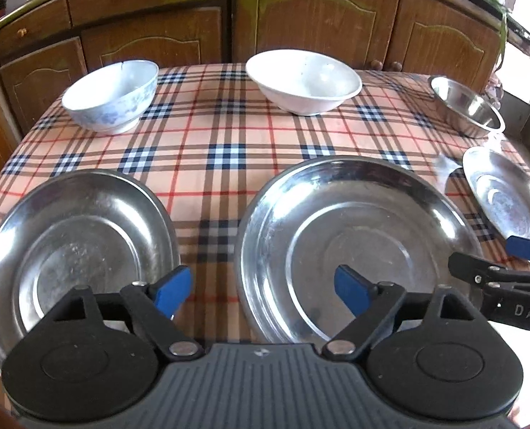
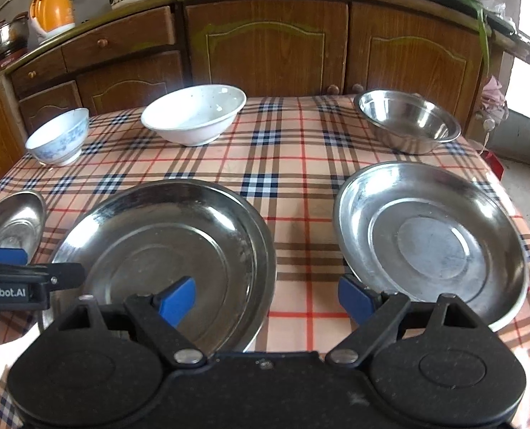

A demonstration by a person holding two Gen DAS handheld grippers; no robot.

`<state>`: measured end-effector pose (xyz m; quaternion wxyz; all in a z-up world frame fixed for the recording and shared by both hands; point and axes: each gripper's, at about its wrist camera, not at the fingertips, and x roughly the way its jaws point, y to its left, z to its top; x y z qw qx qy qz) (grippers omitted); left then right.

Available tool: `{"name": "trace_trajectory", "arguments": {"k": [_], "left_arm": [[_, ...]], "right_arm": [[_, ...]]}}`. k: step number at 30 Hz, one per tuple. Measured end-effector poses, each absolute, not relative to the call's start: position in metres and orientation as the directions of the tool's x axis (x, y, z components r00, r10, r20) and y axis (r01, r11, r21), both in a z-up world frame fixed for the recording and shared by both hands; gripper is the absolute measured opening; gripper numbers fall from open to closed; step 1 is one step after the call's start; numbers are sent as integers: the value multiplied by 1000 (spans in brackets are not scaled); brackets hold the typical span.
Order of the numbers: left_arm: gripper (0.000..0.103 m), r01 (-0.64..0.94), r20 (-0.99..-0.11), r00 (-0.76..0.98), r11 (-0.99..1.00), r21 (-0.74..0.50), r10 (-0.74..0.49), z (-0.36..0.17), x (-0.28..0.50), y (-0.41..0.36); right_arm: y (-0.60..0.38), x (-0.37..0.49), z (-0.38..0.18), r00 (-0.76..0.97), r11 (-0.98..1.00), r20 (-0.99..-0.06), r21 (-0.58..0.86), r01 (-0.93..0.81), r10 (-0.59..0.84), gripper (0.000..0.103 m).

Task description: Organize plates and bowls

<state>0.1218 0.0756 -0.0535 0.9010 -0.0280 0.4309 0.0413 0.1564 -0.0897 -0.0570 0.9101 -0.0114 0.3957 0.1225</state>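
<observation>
Two grippers: both tilted down over the near table edge.
Left gripper (image 1: 263, 291): jaws wide, nothing between.
Right gripper (image 2: 266, 296): jaws wide, empty.
Plates: three steel ones (image 2: 164, 250) in the near row.
Bowls: three (image 2: 193, 118) in the far row.

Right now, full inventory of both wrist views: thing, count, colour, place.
steel plates: 3, silver, near row on the table; left, middle, right.
blue-patterned bowl: 1, white and blue, far left.
white bowl: 1, white, far middle.
steel bowl: 1, silver, far right.
tablecloth: 1, peach plaid, covers the table.
cabinets: brown wood, behind the table.
kettle: 1, orange, on the counter, far left.
pot: 1, silver, beside the kettle.
left gripper: black with blue pads, open, empty, between left and middle plates.
right gripper: same, open, empty, between middle and right plates.
</observation>
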Motion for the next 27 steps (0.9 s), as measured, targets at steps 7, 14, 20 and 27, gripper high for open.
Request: {"name": "trace_trajectory", "arguments": {"k": [7, 14, 20, 27], "left_arm": [[59, -78, -804, 594, 996, -34, 19, -66, 139, 81], [33, -67, -794, 608, 996, -50, 1, -68, 149, 83], [28, -64, -778, 628, 997, -45, 5, -65, 148, 80], [28, -68, -746, 666, 997, -46, 11, -46, 142, 82]], "right_arm": [[-92, 171, -71, 635, 964, -730, 136, -227, 252, 83], [-91, 180, -77, 630, 956, -723, 155, -251, 282, 46], [-92, 182, -73, 649, 964, -716, 153, -216, 259, 33], [-90, 173, -52, 689, 964, -677, 149, -218, 260, 32]]}}
